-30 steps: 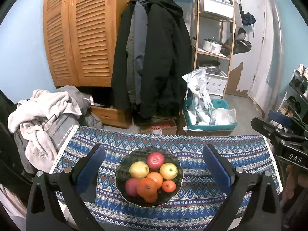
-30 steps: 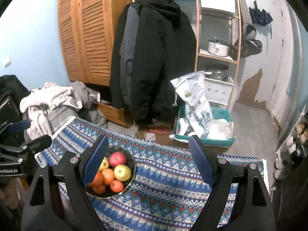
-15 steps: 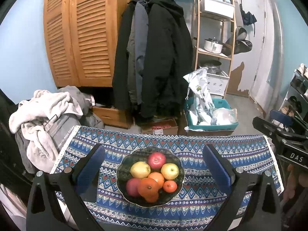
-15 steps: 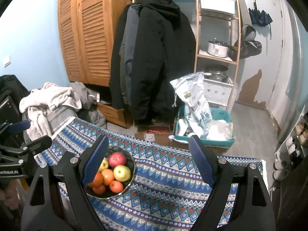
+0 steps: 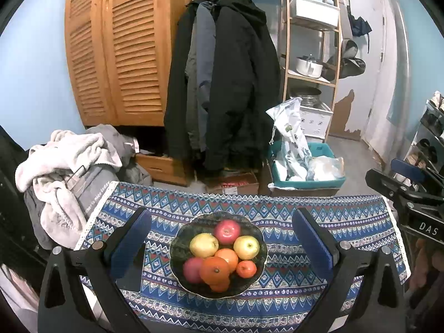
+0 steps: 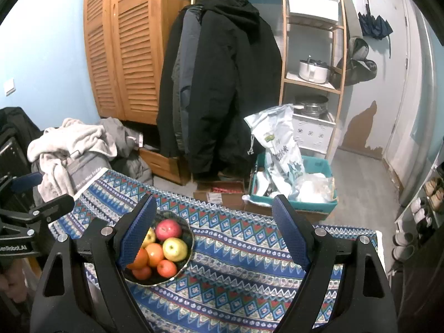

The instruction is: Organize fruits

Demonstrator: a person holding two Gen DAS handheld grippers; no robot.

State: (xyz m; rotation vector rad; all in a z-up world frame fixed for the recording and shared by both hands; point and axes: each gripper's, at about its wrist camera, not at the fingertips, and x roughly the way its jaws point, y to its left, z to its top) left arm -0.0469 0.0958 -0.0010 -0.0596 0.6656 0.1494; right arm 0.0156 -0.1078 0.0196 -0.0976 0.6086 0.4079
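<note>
Red-yellow fruits (image 5: 219, 252) centred beyond open left hand-held gripper (image 5: 222, 247).

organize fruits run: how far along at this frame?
Done: nothing visibly sorted; all the fruit sits piled in the dark bowl on the patterned cloth. In hand: nothing; left gripper and right gripper both open and empty. Left: apparently the whole job.

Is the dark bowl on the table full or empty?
Full. The bowl is heaped with fruit: a red apple, yellow apples and oranges.
</note>
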